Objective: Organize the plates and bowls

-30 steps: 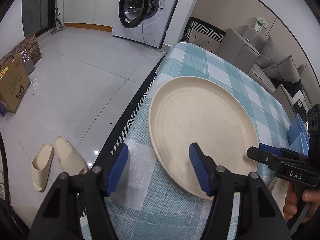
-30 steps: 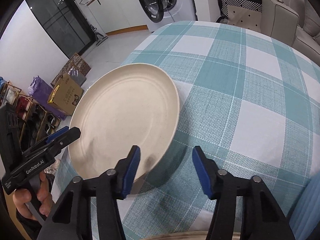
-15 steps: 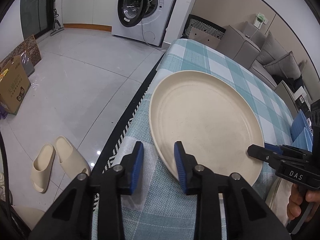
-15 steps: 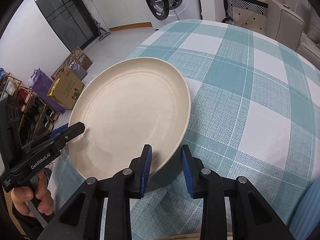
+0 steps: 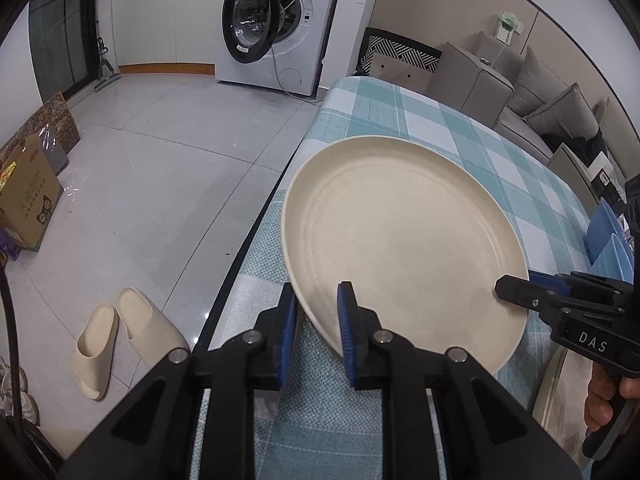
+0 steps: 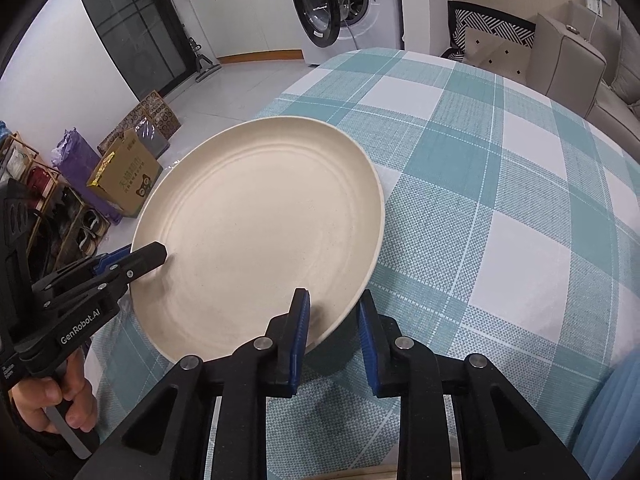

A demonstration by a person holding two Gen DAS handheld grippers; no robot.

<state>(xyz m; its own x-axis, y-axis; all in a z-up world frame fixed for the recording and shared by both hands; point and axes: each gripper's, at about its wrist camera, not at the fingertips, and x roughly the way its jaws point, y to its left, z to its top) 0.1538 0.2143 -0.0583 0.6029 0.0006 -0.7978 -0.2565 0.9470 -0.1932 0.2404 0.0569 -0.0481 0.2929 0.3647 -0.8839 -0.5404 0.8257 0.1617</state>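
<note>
Left wrist view: my left gripper is clamping the near rim of the cream plate, which is tilting above the checked tablecloth.

Right wrist view: my right gripper is closing on the plate's opposite rim, pads straddling the edge.

"DAS" is printed on the right gripper at four o'clock; "GenRobot.AI" on the left gripper at eight o'clock.
</note>
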